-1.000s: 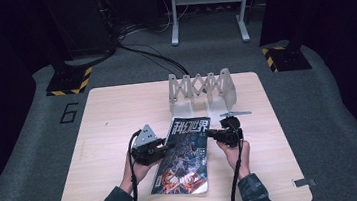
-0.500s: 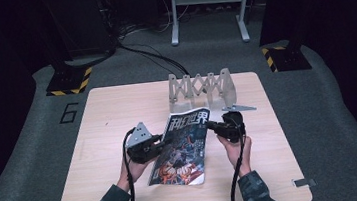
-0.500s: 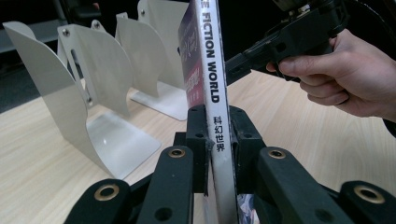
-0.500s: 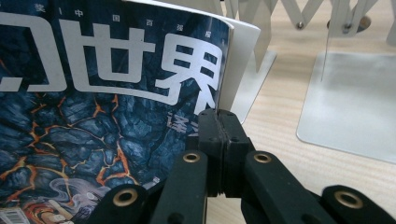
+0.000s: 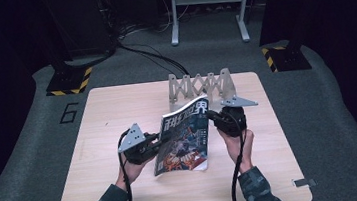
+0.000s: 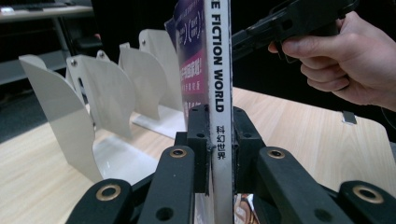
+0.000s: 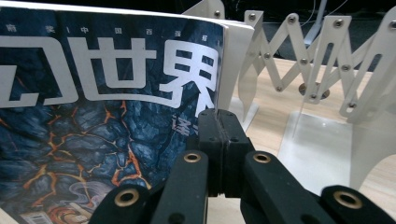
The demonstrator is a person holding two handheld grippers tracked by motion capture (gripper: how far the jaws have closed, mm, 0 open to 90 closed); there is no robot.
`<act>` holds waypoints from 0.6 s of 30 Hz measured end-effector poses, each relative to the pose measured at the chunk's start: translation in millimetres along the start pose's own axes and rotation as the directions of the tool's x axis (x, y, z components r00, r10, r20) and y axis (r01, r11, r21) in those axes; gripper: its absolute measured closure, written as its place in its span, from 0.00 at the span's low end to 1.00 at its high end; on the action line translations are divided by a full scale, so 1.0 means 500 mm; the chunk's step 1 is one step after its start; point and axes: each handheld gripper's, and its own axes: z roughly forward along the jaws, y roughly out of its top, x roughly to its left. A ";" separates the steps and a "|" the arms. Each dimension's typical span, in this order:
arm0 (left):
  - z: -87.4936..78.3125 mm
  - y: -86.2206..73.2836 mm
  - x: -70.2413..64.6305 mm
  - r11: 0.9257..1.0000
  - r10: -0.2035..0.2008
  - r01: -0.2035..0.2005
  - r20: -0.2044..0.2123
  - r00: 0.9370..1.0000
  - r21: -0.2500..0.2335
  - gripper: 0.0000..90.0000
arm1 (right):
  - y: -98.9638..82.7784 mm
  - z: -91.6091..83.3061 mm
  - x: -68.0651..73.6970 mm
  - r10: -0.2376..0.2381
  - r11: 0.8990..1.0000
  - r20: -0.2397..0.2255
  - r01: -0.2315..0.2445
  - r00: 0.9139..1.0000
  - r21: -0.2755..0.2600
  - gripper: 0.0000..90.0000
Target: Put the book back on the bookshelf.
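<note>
Both-edged: magazine (image 5: 184,139) near rack (image 5: 200,85)

A glossy science-fiction magazine (image 5: 186,136) with a dark-blue cover stands tilted on the table, far edge raised.

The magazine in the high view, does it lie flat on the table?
No, the magazine is tilted up, held between both grippers.

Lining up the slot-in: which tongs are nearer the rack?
Right. The right tongs grip the magazine's far corner just in front of the rack; the left tongs clamp its spine nearer the person.
</note>
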 end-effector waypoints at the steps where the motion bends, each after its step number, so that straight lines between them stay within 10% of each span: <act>1: -0.001 -0.002 0.000 1.000 -0.005 0.004 0.007 1.000 0.006 0.91 | -0.001 0.002 0.002 -0.003 1.000 0.001 0.003 1.000 0.005 1.00; 18: -0.039 0.010 0.016 0.994 -0.023 0.021 0.021 1.000 0.107 0.89 | 0.000 -0.014 0.036 -0.061 0.998 -0.022 0.061 0.998 -0.033 1.00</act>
